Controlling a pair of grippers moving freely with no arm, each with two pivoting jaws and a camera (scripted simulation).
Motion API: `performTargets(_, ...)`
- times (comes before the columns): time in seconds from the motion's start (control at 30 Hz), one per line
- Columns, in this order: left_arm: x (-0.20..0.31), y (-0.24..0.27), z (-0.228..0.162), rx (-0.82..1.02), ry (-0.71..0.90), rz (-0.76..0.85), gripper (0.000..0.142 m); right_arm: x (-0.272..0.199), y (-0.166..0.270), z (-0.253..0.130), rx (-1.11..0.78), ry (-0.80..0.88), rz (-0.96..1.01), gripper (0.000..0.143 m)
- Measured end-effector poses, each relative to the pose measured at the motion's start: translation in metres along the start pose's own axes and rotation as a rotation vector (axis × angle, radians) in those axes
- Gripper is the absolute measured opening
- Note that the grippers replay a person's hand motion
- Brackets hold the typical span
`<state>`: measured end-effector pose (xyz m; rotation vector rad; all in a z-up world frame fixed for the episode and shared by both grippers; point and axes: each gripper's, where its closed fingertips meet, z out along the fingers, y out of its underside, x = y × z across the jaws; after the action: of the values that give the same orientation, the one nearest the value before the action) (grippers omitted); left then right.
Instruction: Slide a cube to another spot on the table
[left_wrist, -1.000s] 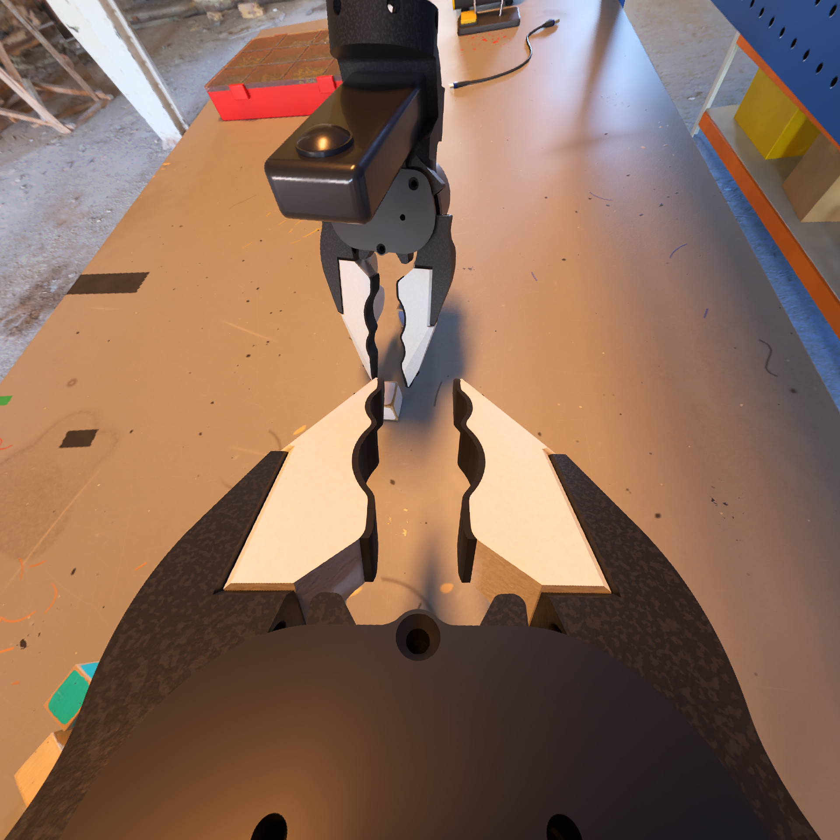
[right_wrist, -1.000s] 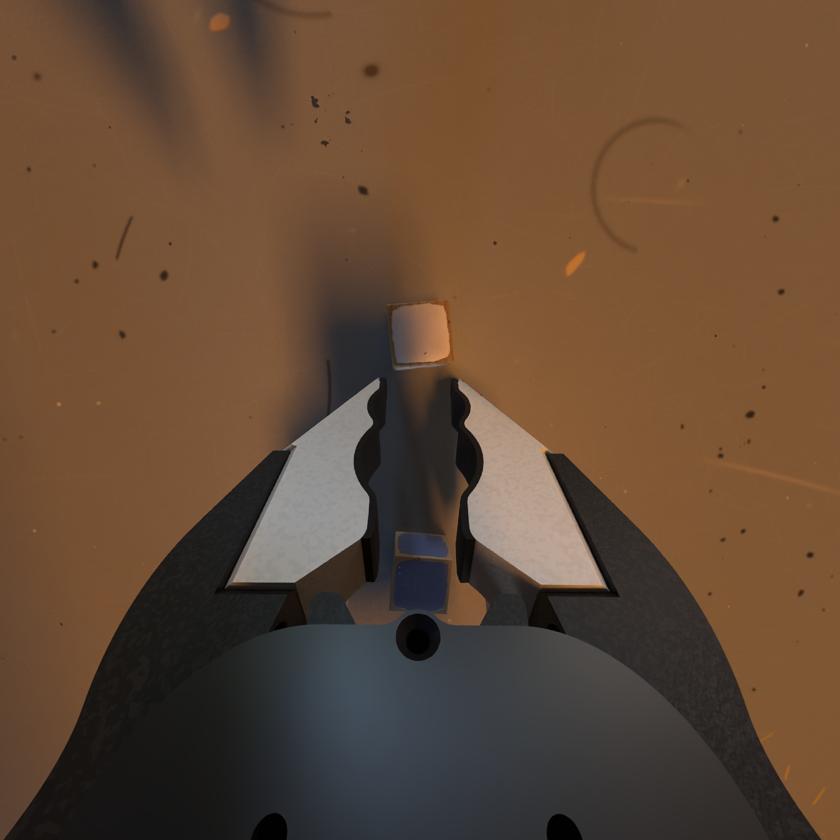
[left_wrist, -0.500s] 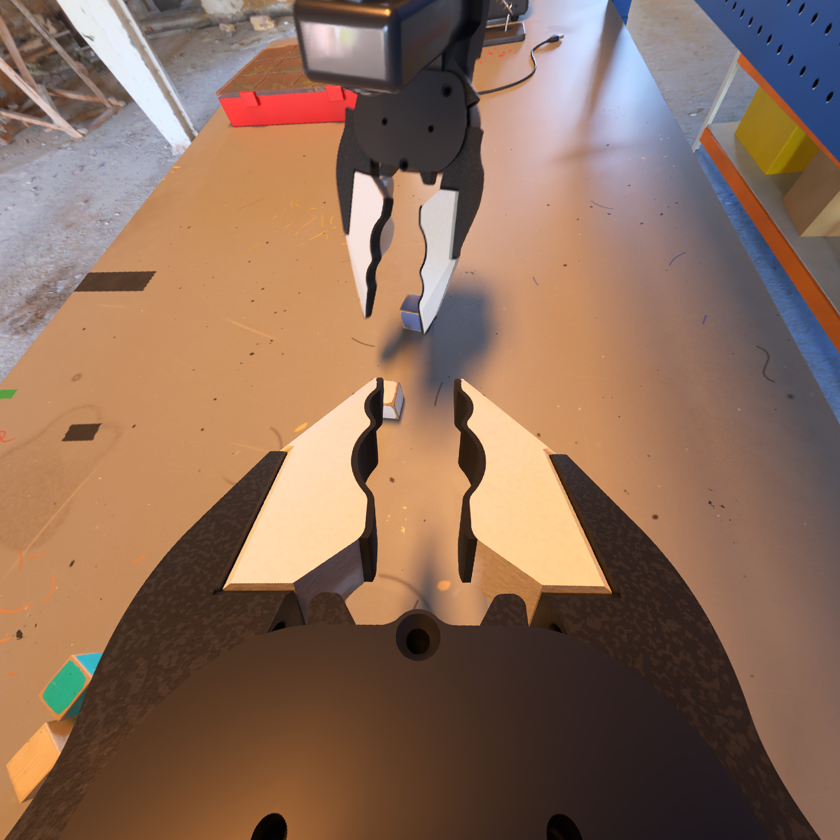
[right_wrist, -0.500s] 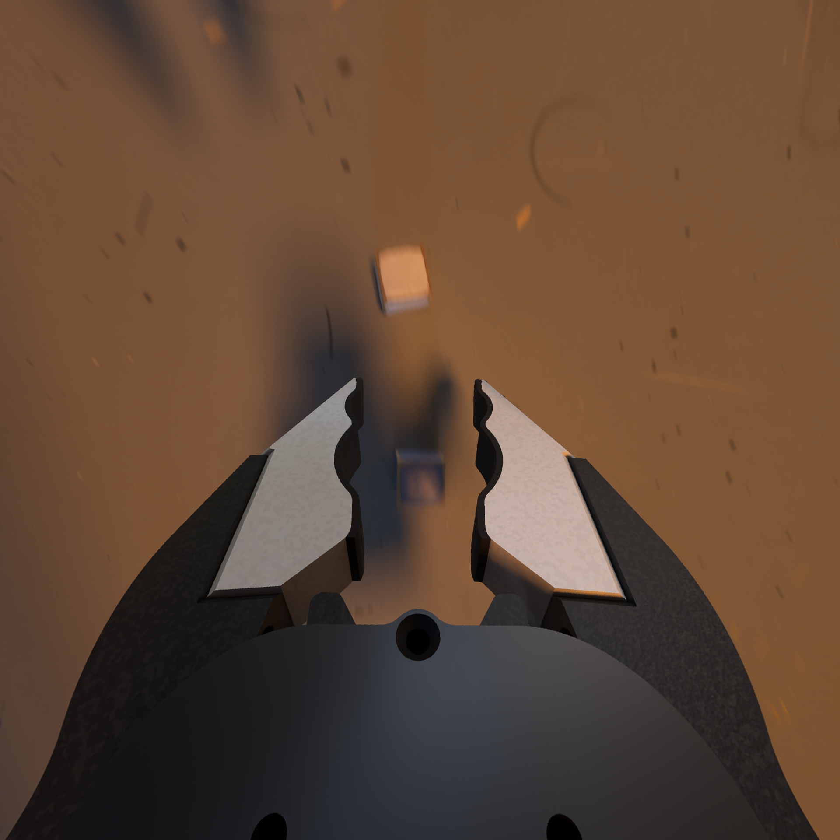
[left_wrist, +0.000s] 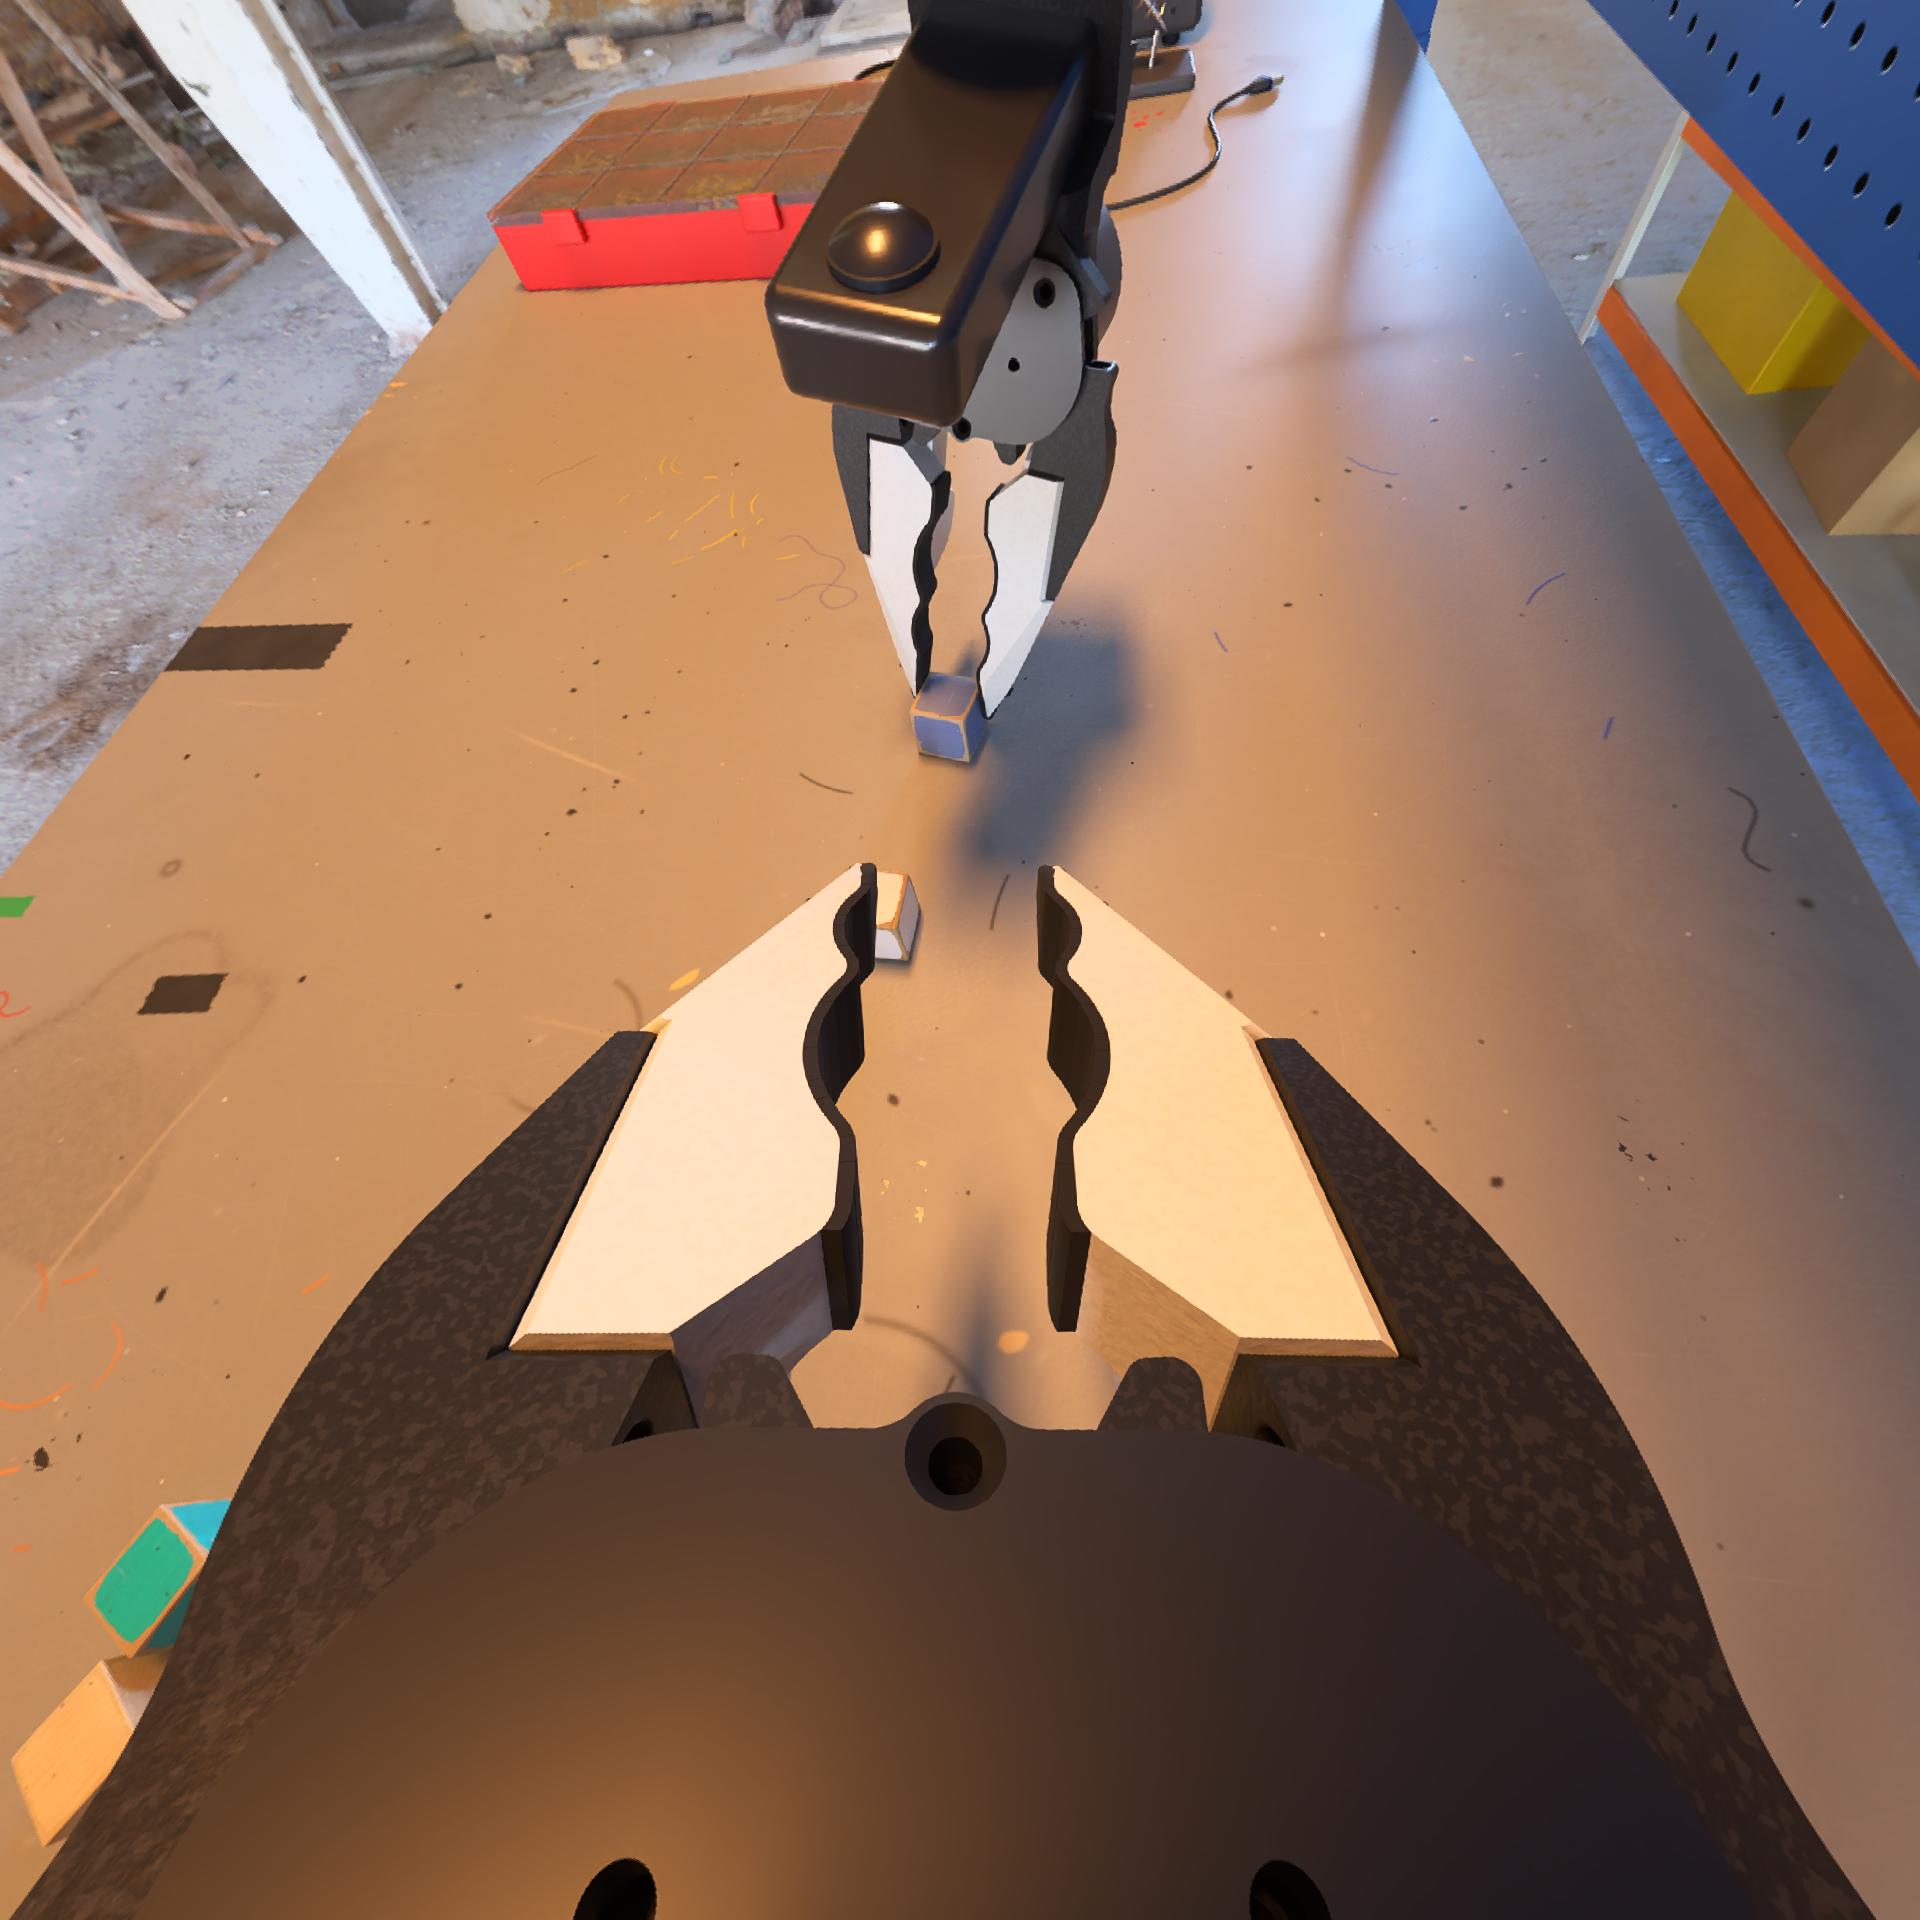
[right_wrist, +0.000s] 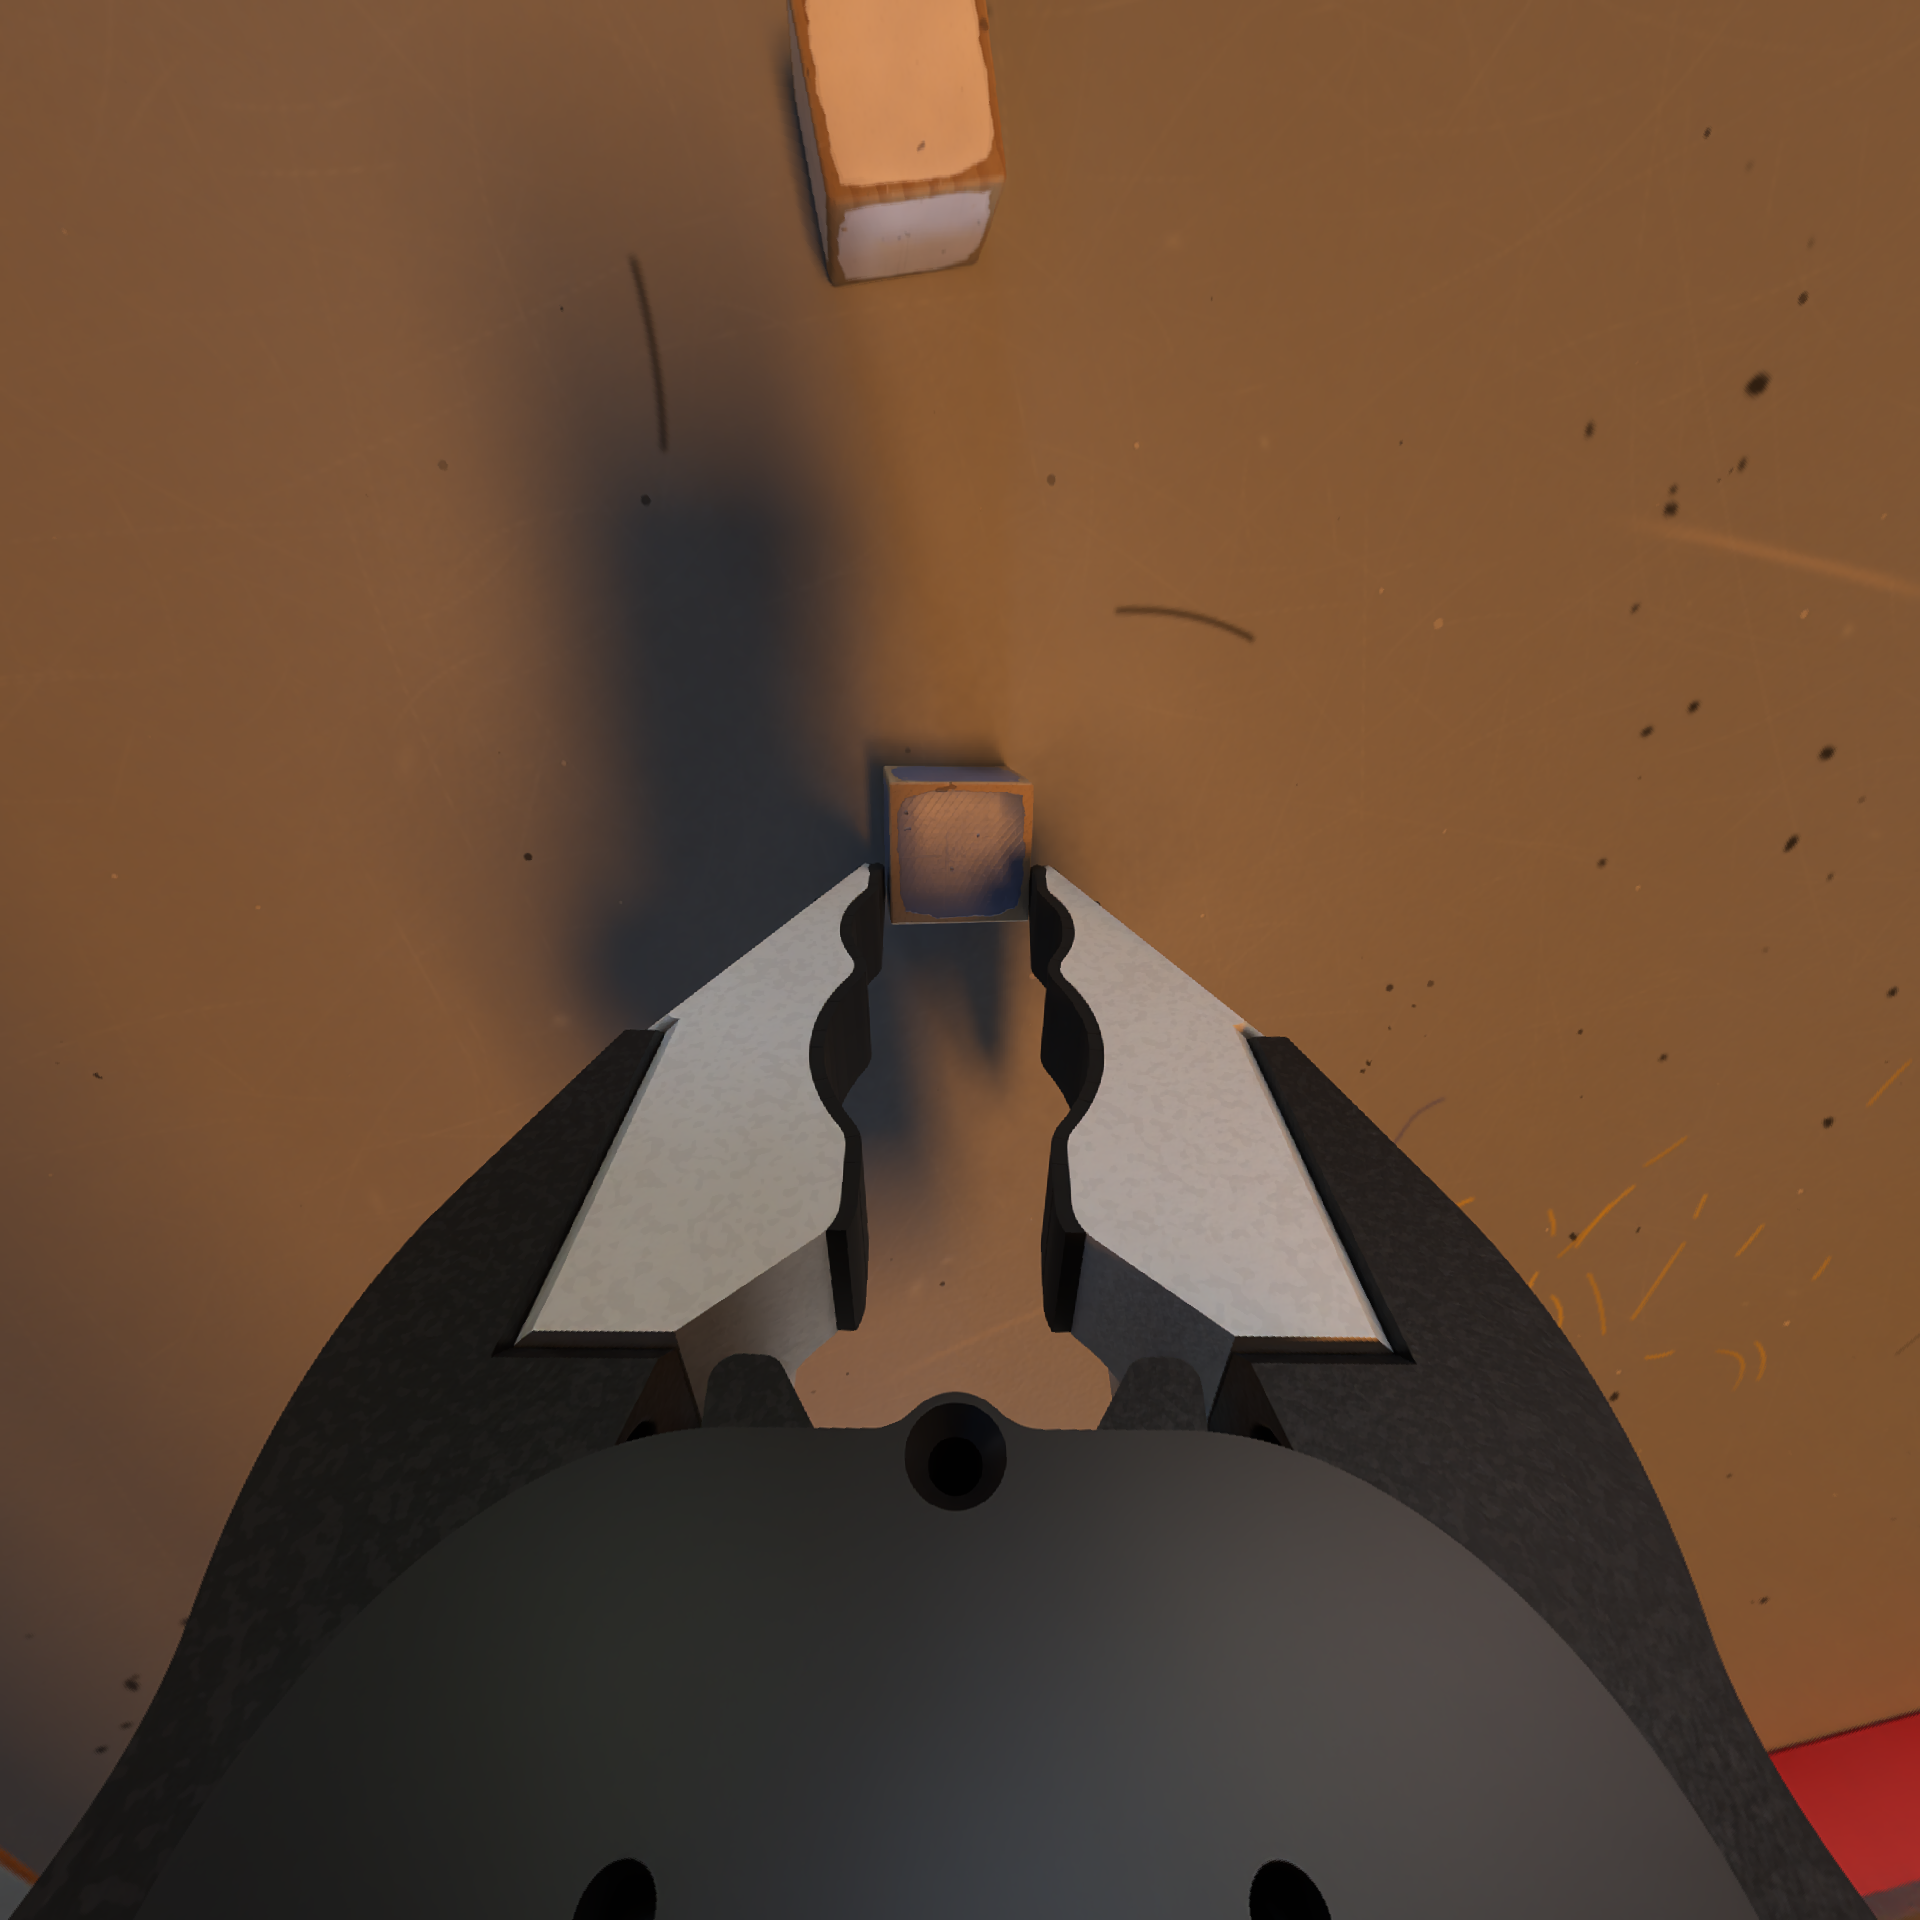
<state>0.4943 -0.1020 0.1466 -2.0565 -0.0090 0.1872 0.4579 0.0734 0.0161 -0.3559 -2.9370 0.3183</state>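
Blue cube (right_wrist: 960, 854): small, worn wooden edges, clamped between right gripper (right_wrist: 956, 881) tips.
Left gripper (left_wrist: 954, 878): parted, empty.
White cube (left_wrist: 896, 914): partly hidden by left fingertip.

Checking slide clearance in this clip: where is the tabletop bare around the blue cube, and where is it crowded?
Bare: the table right of the blue cube, out to its shelf-side edge, and left toward the red case. Crowded: the lane between right gripper, white cube and left gripper.

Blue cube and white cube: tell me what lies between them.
Only bare table, partly in shadow, separates the blue cube from the white cube; the right wrist view shows it.
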Motion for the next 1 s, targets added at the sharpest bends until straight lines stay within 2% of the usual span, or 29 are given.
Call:
performTargets(0.4, 0.0, 0.001, 0.001, -0.01, -0.004, 0.005, 0.031, -0.007, -0.053, 0.011, 0.138, -0.026, 0.027, 0.027)
performTargets(0.9, -0.001, 0.0, 0.001, -0.007, -0.011, 0.002, 0.031, -0.008, -0.063, 0.013, 0.168, -0.014, -0.007, 0.027)
performTargets(1.0, -0.004, -0.003, -0.004, 0.013, -0.027, 0.0, 0.034, -0.007, -0.065, 0.006, 0.204, -0.018, -0.001, 0.041)
